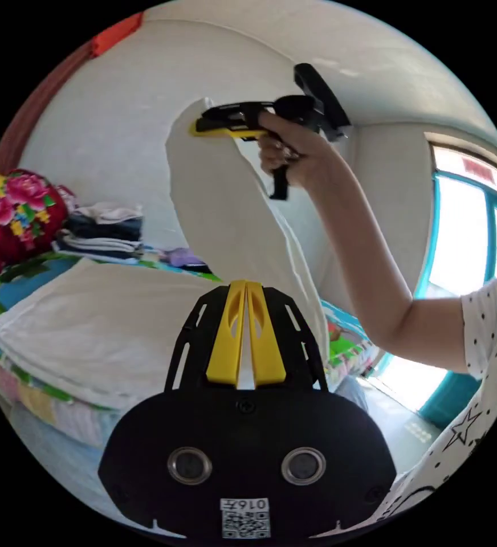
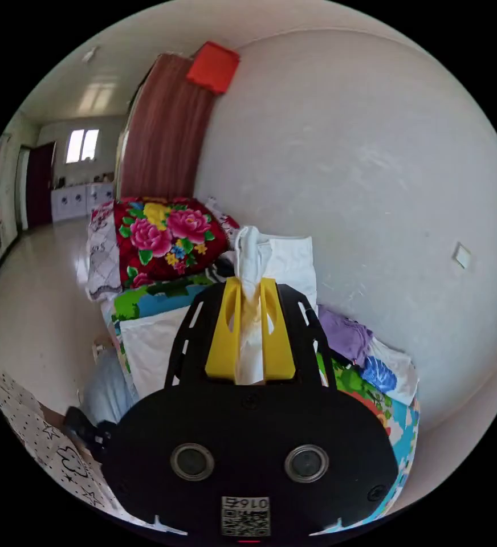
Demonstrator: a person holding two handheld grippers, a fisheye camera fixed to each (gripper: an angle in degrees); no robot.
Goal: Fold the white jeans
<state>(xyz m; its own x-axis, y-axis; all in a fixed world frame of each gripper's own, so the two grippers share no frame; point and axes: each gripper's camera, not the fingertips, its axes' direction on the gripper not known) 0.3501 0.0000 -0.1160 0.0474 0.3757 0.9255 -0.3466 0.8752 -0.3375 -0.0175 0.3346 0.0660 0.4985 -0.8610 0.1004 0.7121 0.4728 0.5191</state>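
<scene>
1. White jeans (image 1: 225,228) hang between the two grippers: one end is raised high in the air, the other trails down to the bed.
2. In the left gripper view, the left gripper (image 1: 246,285) has its yellow jaws nearly together, with a thin strip of the white cloth showing between them; both jaws seem to press on it.
3. In the right gripper view, the right gripper (image 2: 250,282) is clenched on a bunched fold of the jeans (image 2: 250,256), which sticks out past the jaw tips.
4. The left gripper view also shows the right gripper (image 1: 203,126) held up by a hand (image 1: 288,154), pinching the top edge of the jeans near the wall (image 1: 117,114).
5. Below the raised cloth, a white blanket (image 1: 89,325) lies on the bed (image 1: 9,296), which has a bright patterned cover.
6. Farther back sit a stack of folded clothes (image 1: 106,231) and a red floral quilt (image 1: 9,216).
7. A window (image 1: 476,239) with a teal frame is on the right of that view.
</scene>
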